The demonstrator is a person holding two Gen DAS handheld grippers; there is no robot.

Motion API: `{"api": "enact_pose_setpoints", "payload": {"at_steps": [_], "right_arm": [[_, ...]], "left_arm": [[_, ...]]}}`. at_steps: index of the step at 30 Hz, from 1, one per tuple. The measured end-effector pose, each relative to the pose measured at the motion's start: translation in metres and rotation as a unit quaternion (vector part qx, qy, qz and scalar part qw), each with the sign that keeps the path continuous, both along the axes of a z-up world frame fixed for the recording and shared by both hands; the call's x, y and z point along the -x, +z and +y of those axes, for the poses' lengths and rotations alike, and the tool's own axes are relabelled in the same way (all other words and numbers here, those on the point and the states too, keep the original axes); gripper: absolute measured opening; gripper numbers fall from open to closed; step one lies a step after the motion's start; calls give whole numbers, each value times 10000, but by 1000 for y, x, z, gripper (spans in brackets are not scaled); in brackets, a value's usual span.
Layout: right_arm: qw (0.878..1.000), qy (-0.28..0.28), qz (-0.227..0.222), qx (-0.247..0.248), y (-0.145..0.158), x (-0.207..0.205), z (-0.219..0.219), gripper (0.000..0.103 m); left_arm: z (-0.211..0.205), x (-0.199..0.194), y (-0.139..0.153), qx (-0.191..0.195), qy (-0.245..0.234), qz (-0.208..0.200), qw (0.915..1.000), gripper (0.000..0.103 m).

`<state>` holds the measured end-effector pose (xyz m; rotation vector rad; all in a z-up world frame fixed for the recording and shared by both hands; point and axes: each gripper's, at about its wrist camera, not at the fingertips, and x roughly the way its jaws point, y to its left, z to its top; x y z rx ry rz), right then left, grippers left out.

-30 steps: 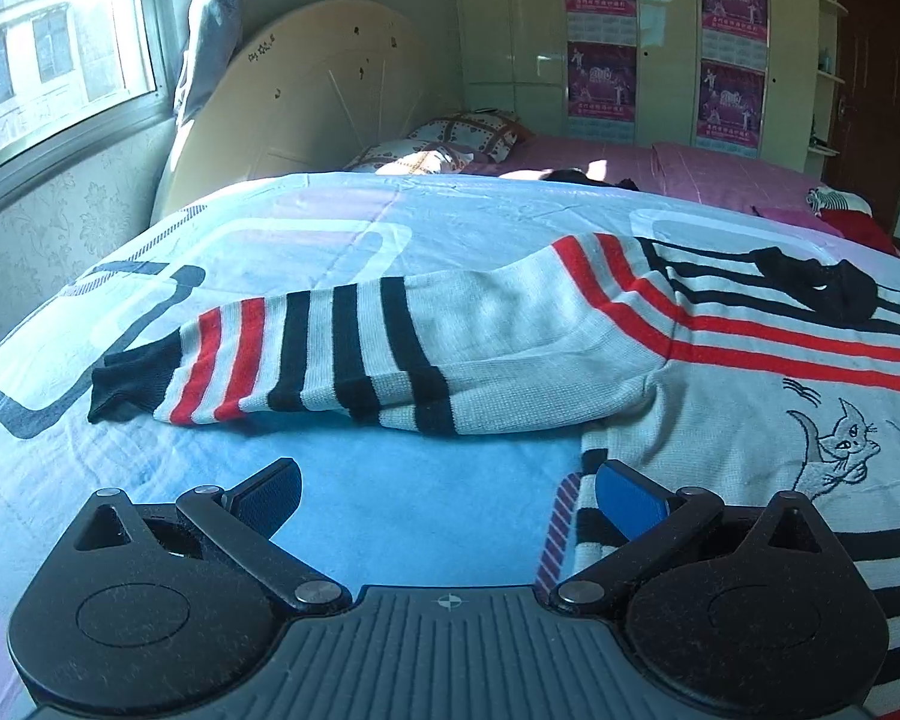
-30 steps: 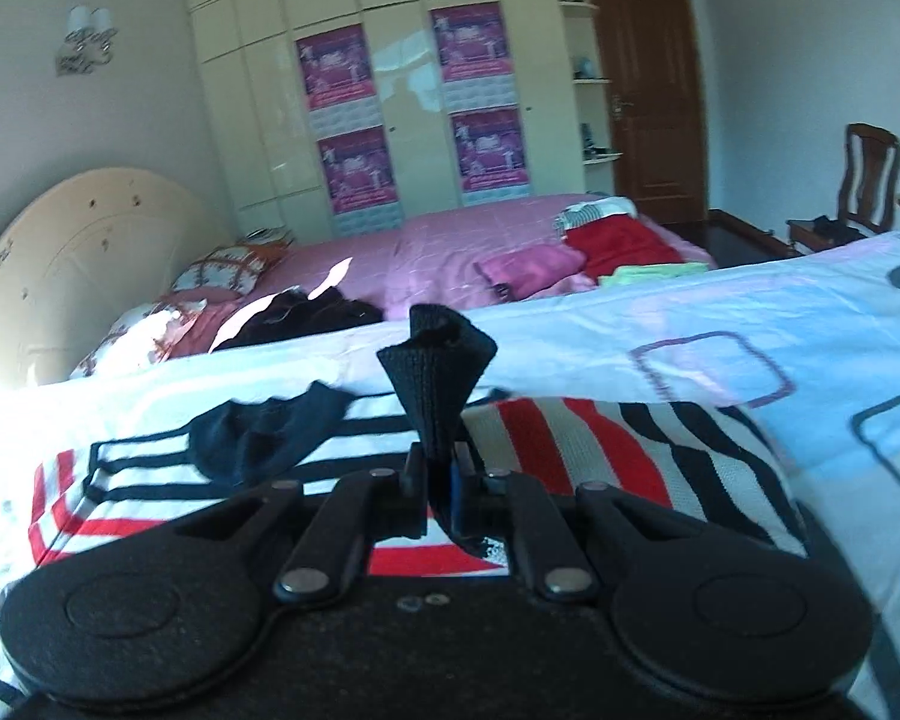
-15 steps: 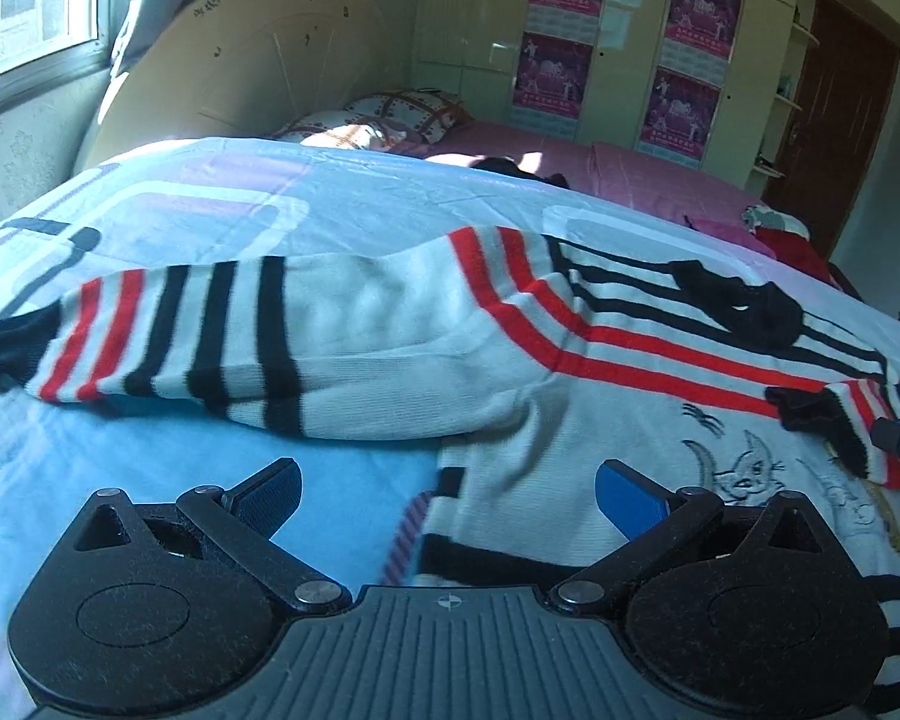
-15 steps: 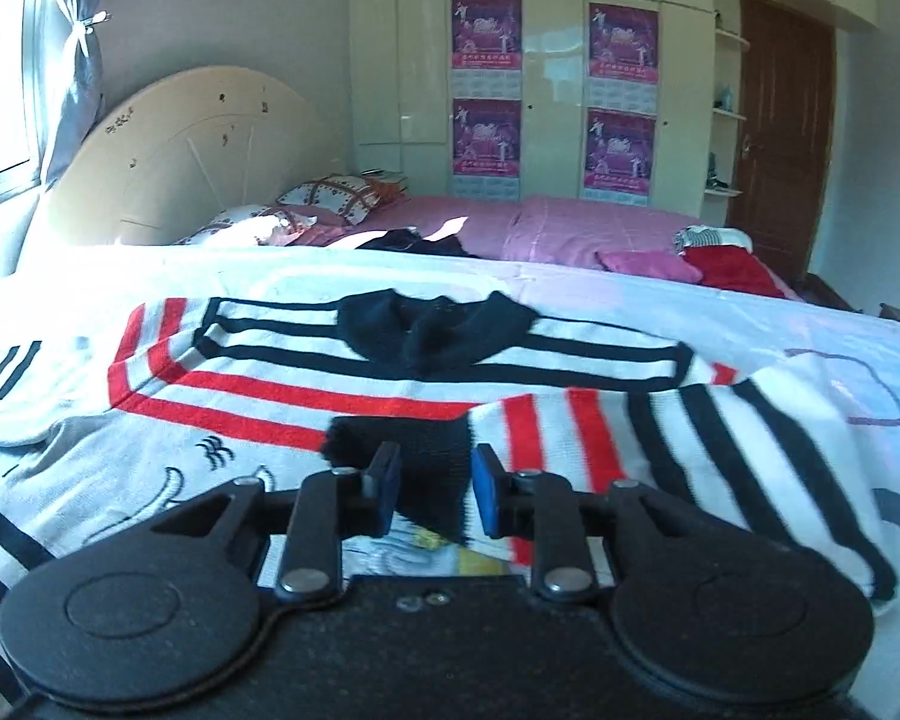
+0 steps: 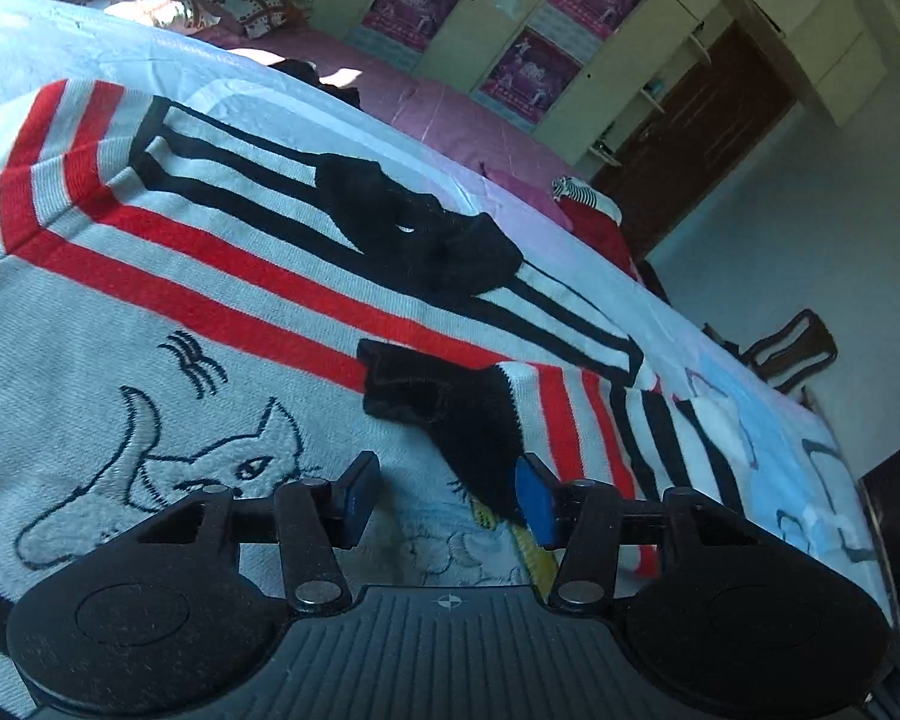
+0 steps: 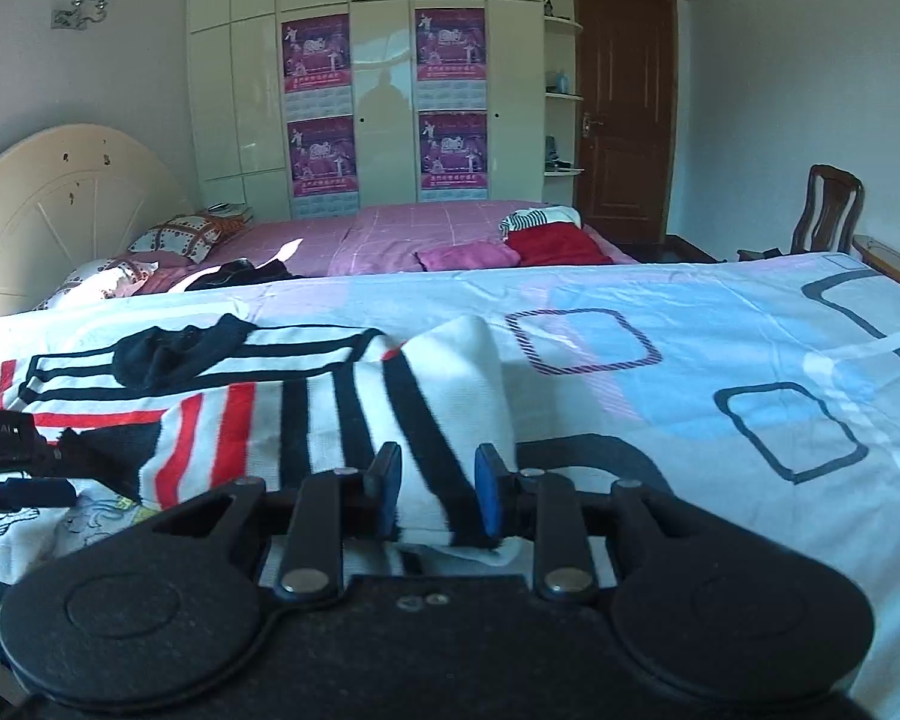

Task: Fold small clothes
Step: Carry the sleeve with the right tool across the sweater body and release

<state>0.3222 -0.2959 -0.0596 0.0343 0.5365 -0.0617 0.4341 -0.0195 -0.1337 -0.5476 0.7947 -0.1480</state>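
Observation:
A small striped knit sweater (image 5: pixel 168 276) with red and black bands, a black collar (image 5: pixel 426 240) and a cat drawing (image 5: pixel 222 462) lies flat on the bed. Its right sleeve (image 5: pixel 570 402) is folded across the chest, black cuff (image 5: pixel 426 396) inward. My left gripper (image 5: pixel 447 495) is open just above the chest, near the cuff. In the right wrist view the folded sleeve (image 6: pixel 342 402) lies in front of my right gripper (image 6: pixel 438 489), which is open with the sleeve fabric between its jaws. The left gripper (image 6: pixel 6 462) shows at the left edge.
The bed has a light blue sheet (image 6: pixel 720 360) with square patterns. Behind it is a pink bed (image 6: pixel 402 234) with folded clothes (image 6: pixel 546 240) and pillows (image 6: pixel 174 234). A wardrobe, a brown door (image 6: pixel 624 114) and a wooden chair (image 6: pixel 822 210) stand at the back.
My right gripper has let go of the black cuff and drawn back along the folded sleeve. My left gripper has swung right from the left sleeve to the chest, tilted.

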Motion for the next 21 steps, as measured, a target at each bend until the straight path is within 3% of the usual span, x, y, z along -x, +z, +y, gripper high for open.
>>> {"api": "enact_pose_setpoints", "payload": {"at_steps": [3,4,5,6,10,14,17,21], "right_arm": [[9999,-121,53,-49,-3,1,-14,27],[9998,-161,80,-98,-5,1,-18,27],[9996,-195,103,-152,-6,1,-22,27],[9995,-230,121,-195,-6,1,-24,27],[9991,-327,106,-261,-6,-1,-27,27],[9989,-340,100,-298,-5,-6,-23,27],[9989,-302,122,-326,-7,-10,-17,27],[9988,-220,245,-373,-13,-17,-8,27]], "left_arm": [[-4,-19,-8,89,-33,-47,9999,49],[-6,-25,-11,31,-85,-100,9999,43],[-8,-30,-11,-77,-122,-99,9998,11],[-8,-35,-9,-102,-197,-84,9997,5],[-2,-37,24,-431,-439,-708,9956,5],[26,-41,50,-651,-454,-1054,9913,5],[52,-44,49,-867,-376,-1072,9897,5],[78,-50,30,-1128,-335,-797,9899,5]]}}
